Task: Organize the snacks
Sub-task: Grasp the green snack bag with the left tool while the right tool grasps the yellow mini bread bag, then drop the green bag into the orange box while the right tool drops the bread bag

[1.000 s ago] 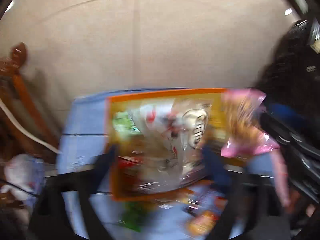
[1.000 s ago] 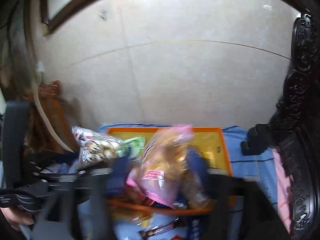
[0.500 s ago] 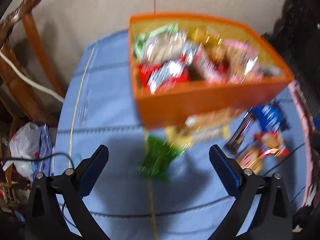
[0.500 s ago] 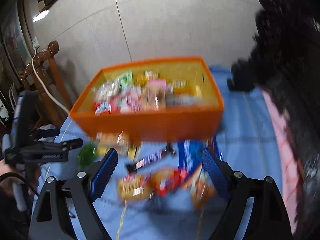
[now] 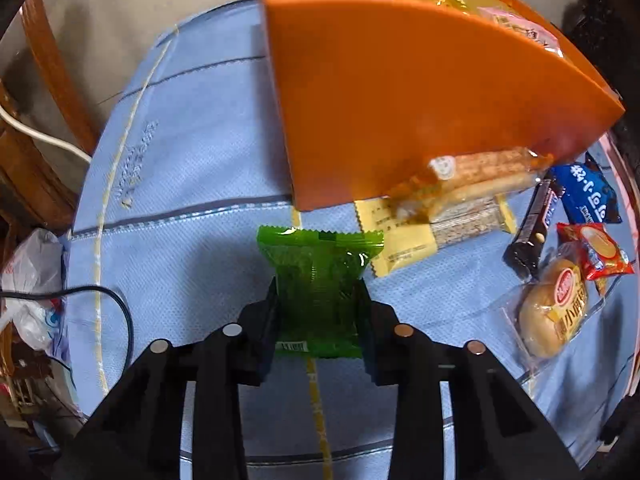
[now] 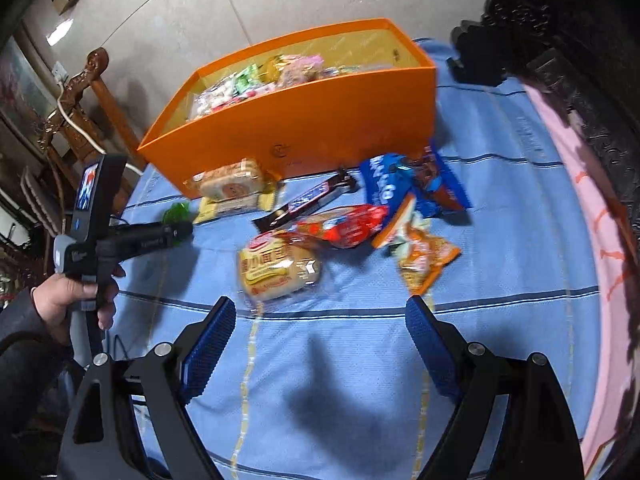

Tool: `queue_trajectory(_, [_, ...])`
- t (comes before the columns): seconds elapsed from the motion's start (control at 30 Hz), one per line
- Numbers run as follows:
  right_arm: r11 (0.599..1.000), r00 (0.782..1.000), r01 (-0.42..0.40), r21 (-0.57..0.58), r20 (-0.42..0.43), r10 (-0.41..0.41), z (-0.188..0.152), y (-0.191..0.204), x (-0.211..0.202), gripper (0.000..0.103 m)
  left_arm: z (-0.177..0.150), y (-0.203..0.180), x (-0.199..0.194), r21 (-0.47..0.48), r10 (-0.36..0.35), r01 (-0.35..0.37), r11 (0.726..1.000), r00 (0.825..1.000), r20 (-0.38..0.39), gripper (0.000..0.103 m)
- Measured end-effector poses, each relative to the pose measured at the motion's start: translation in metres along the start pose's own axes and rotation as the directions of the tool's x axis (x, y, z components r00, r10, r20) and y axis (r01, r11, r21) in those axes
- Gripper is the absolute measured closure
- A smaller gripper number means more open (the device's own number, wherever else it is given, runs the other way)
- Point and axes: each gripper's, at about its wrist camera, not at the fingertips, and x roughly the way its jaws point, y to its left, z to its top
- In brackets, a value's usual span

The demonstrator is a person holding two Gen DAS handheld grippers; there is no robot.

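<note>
1. My left claw pinches a green snack packet between its fingers, just above the blue cloth.
2. My right claw is spread wide and holds nothing, above the same cloth.
3. Ahead of it lies a bun packet, then red, blue and orange packets.
4. Beyond stands the orange box, already holding snacks.

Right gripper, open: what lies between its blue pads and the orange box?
In the right wrist view, bare blue cloth, then loose snacks led by a bun packet, before the orange box.
</note>
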Motion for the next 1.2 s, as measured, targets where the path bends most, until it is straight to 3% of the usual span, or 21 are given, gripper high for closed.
queue_trajectory(0.17, [0.999, 1.0, -0.002, -0.048, -0.026, 0.001, 0.008, 0.027, 0.033, 0.016, -0.009, 0.006, -0.025, -0.053, -0.105, 0.106, 0.993, 0.994, 0.021, 0.072])
queue_trajectory(0.3, [0.983, 0.993, 0.107, -0.15, -0.037, -0.114, 0.017, 0.048, 0.07, 0.016, -0.023, 0.009, -0.036, -0.099, -0.158, 0.159, 0.982, 0.987, 0.018, 0.072])
queue_trajectory(0.47, [0.969, 0.988, 0.129, -0.212, -0.062, -0.145, 0.023, 0.058, 0.097, 0.015, -0.045, 0.008, -0.042, -0.096, -0.149, 0.15, 0.984, 0.989, 0.009, 0.072])
queue_trajectory(0.53, [0.952, 0.983, 0.14, -0.274, -0.077, -0.167, 0.021, 0.062, 0.102, 0.029, -0.048, 0.011, -0.035, -0.113, -0.159, 0.158, 0.981, 0.987, -0.001, 0.072])
queue_trajectory(0.63, [0.958, 0.988, 0.069, -0.277, -0.111, -0.104, 0.019, 0.065, 0.085, 0.036, -0.052, 0.015, -0.038, -0.128, -0.163, 0.162, 0.978, 0.987, 0.004, 0.072])
queue_trajectory(0.93, [0.974, 0.994, -0.108, -0.201, -0.037, 0.103, 0.007, 0.053, -0.007, 0.036, -0.053, 0.009, -0.085, -0.106, -0.224, 0.232, 0.967, 0.971, 0.077, 0.072])
queue_trajectory(1.2, [0.982, 0.976, -0.104, -0.159, 0.175, 0.132, 0.054, 0.036, -0.077, 0.035, -0.011, -0.006, -0.147, -0.029, -0.262, 0.273, 0.962, 0.944, 0.2, 0.071])
